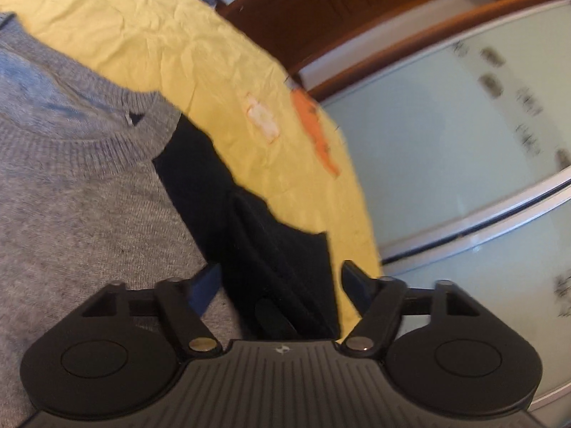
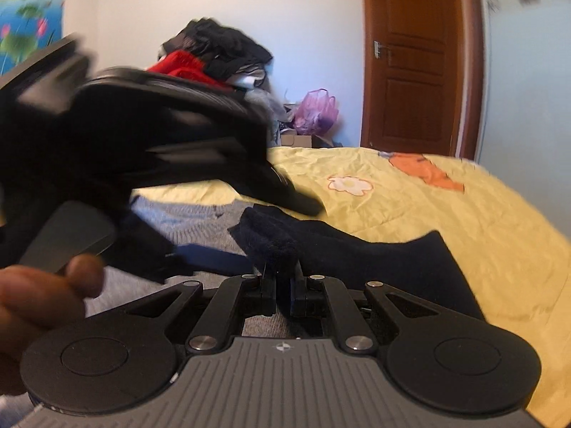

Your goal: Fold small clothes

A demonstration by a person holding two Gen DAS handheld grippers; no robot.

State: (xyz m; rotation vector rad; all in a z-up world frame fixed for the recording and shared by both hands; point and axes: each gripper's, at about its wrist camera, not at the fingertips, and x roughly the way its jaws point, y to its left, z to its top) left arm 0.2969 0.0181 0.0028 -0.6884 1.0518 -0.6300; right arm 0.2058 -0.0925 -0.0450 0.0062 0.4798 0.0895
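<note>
Left wrist view: left hand-held gripper [image 1: 280, 280] spread wide, fingers either side of dark navy sleeve [image 1: 257, 214] of grey knitted sweater [image 1: 82, 196], spread flat on crumpled yellow bedsheet [image 1: 178, 35]. Right wrist view: right hand-held gripper [image 2: 283, 281] pinched narrow on navy sleeve fold [image 2: 271, 242]; blurred left hand-held gripper above sweater; clothes heap [image 2: 214, 53] beyond bed; brown wooden door [image 2: 417, 57] behind.

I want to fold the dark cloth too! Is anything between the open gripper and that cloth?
No, nothing visible is in the way. The left gripper is open, with the dark cloth already lying between its fingers, on the grey sweater and yellow sheet. The right gripper is shut on the same cloth.
</note>
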